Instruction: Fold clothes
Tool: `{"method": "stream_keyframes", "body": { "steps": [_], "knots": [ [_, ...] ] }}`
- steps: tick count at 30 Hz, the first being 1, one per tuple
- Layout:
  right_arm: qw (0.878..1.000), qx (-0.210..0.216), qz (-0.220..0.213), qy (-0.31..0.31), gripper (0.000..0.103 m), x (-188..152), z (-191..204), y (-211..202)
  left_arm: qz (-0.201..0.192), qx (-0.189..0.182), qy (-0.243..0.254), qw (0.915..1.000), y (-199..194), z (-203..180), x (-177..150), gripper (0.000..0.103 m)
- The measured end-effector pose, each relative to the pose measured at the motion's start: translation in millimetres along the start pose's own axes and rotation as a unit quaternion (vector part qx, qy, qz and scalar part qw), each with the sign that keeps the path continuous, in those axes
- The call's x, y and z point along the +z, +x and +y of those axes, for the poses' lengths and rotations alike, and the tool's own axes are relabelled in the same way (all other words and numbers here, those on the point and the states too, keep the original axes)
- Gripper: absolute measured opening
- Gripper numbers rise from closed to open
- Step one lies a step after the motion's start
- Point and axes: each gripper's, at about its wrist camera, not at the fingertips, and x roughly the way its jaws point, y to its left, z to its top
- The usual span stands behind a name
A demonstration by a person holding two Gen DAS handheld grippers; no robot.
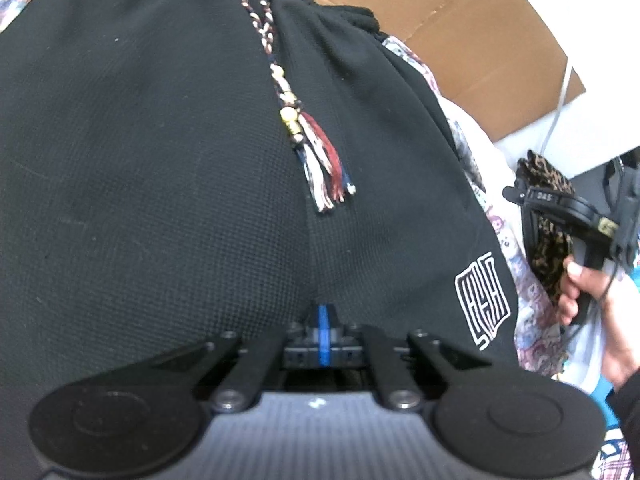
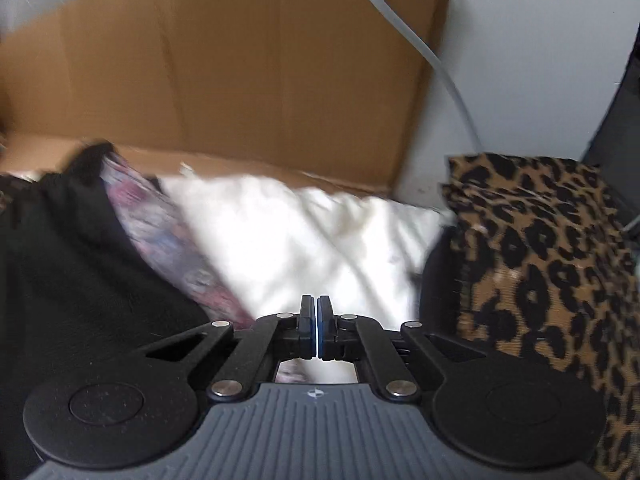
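Black shorts (image 1: 160, 160) fill the left wrist view, waistband at the top, with a braided drawstring ending in a tassel (image 1: 324, 168) and a white logo (image 1: 482, 304) on the right leg. My left gripper (image 1: 323, 312) is shut, its tips pinched into a fold of the shorts at the crotch seam. In the right wrist view my right gripper (image 2: 318, 308) is shut with nothing between its pads, hovering over a white cloth (image 2: 300, 240). The shorts (image 2: 60, 280) lie to its left. A leopard-print cloth (image 2: 540, 264) lies to its right.
A floral patterned cloth (image 2: 168, 236) lies under the shorts' edge. An open cardboard box (image 2: 240, 80) stands behind the clothes, with a grey cable (image 2: 440, 68) hanging in front of the white wall. A person's hand (image 1: 592, 304) holds the right gripper's handle beside the leopard-print cloth (image 1: 548, 248).
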Motion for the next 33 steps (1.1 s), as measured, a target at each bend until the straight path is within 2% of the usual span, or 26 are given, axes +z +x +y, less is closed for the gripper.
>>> {"method": "stream_keyframes", "body": {
  "steps": [4,9,14,17,19,21,24,26,28,29,30,33],
  "knots": [
    [0.999,0.045,-0.008,0.003,0.000,6,16,-4,-0.009,-0.002,0.005,0.9999,-3,-3,0,0.004],
    [0.996,0.083,0.015,0.007,0.000,10,39,18,-0.029,-0.004,0.011,0.9995,-11,-5,1,0.008],
    [0.998,0.049,0.034,0.029,0.001,20,44,50,-0.037,-0.005,0.003,0.9993,-14,-2,3,0.010],
    [0.997,0.035,0.033,0.055,0.002,29,41,53,-0.049,-0.007,-0.009,0.9988,-18,1,7,0.010],
    [0.997,0.025,0.031,0.062,0.001,36,41,52,-0.060,-0.008,-0.017,0.9980,-23,6,11,0.015],
    [0.997,0.036,0.020,0.062,0.001,43,45,45,-0.074,-0.004,-0.022,0.9970,-30,12,17,0.016],
    [0.997,0.061,0.005,0.051,0.001,55,56,36,-0.106,0.024,-0.038,0.9934,-41,23,26,0.020],
    [0.997,0.071,0.005,0.035,0.009,64,69,36,-0.122,0.039,-0.052,0.9905,-47,31,32,0.022],
    [0.997,0.070,0.004,0.018,0.051,74,84,41,-0.129,0.046,-0.067,0.9883,-46,37,38,0.022],
    [0.997,0.070,0.000,0.010,0.059,78,91,43,-0.132,0.049,-0.074,0.9873,-46,41,41,0.022],
    [0.997,0.072,-0.006,0.003,0.063,83,97,46,-0.134,0.050,-0.081,0.9865,-48,46,44,0.022],
    [0.996,0.084,0.004,-0.020,0.062,92,114,64,-0.139,0.053,-0.097,0.9841,-47,56,50,0.022]
  ]
}}
